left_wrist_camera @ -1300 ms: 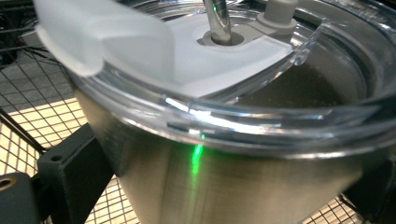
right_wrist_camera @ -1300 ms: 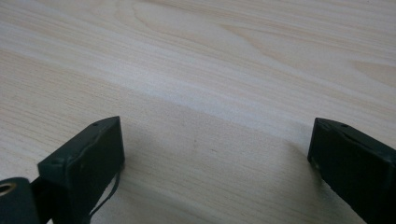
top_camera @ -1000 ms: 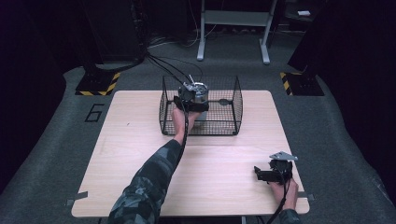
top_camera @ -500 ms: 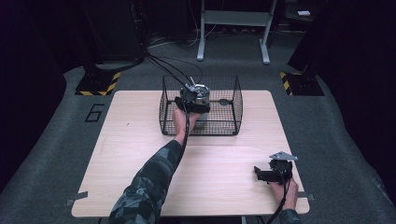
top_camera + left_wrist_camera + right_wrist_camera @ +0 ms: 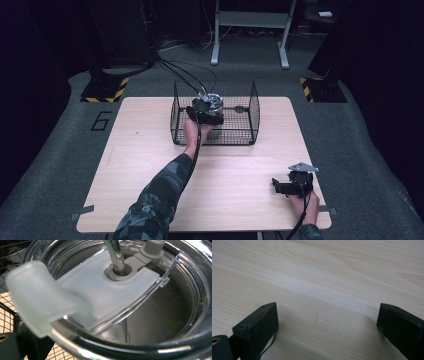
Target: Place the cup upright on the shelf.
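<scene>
My left tongs point(image 5: 206, 111) have stayed gripping the lidded steel tumbler point(image 5: 130, 302) inside the wire basket point(image 5: 250, 107); right tongs point(image 5: 328, 325), open, idle outside it on the counter point(image 5: 240, 165).

Light wood tabletop point(image 5: 150, 165), grey carpet floor point(image 5: 55, 165) marked with a 6, yellow-black striped base plates point(image 5: 106, 89), white stand legs point(image 5: 250, 30), dark surroundings

The left arm point(image 5: 165, 190), in a camouflage sleeve, reaches forward, its hand point(image 5: 191, 131) gripping the left gripper point(image 5: 206, 110) far out. The right hand point(image 5: 306, 209) holds the right gripper point(image 5: 280, 186) near the body, jaws spread wide apart, pointing left.
</scene>
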Demonstrator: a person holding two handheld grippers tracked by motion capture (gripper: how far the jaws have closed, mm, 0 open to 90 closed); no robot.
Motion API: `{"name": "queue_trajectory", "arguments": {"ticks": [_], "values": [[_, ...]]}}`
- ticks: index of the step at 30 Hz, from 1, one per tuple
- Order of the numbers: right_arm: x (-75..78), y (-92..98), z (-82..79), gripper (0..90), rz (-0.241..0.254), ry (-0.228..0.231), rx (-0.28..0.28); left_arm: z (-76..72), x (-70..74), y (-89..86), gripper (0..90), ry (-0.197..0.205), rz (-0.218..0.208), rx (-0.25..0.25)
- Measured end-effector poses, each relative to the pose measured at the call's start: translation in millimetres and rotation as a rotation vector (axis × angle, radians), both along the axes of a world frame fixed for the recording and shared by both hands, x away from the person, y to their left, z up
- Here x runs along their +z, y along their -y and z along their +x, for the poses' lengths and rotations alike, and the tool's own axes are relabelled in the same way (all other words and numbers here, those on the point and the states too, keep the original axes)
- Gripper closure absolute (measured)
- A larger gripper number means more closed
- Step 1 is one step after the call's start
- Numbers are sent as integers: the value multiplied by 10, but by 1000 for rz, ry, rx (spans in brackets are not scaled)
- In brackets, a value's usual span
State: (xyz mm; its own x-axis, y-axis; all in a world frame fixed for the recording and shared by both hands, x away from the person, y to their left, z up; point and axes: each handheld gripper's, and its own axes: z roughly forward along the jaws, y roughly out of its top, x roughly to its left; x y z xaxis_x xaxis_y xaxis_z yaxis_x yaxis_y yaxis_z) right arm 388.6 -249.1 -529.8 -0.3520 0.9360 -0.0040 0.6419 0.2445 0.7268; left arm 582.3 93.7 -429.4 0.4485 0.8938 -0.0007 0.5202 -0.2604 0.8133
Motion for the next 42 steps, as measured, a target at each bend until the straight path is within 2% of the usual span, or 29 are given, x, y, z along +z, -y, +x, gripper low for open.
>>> {"name": "queue_trajectory", "arguments": {"ticks": [11, 13, 18, 21, 25, 28, 33, 34, 41, 42], "values": [[0, 1, 0, 33, -1, 0, 1, -63, 13, -42, 33, 1, 2, -33], [0, -8, 1, 33, 7, -1, -9, -82, 35, -61, 33, -11, 19, -51], [0, 0, 2, 34, 1, 0, 2, -145, 121, -117, 33, 5, 2, -65], [0, 0, 1, 34, 1, 0, 2, -170, 187, -165, 27, -16, 24, -83], [0, -1, 2, 34, 3, 0, 0, -221, 250, -235, 32, -51, 19, -99], [0, 0, 1, 34, 1, 0, 3, -298, 312, -301, 35, -41, 5, -113], [0, -1, 1, 34, 1, 0, 2, -422, 414, -421, 43, -26, 11, -136], [0, -1, 1, 34, 1, 0, 3, -451, 431, -432, 43, -23, 0, -133], [0, -1, 1, 35, 1, 0, 3, -653, 600, -577, 42, 6, -2, -160], [0, 0, 1, 35, 1, 0, 3, -680, 623, -597, 42, 4, 8, -166]]}}
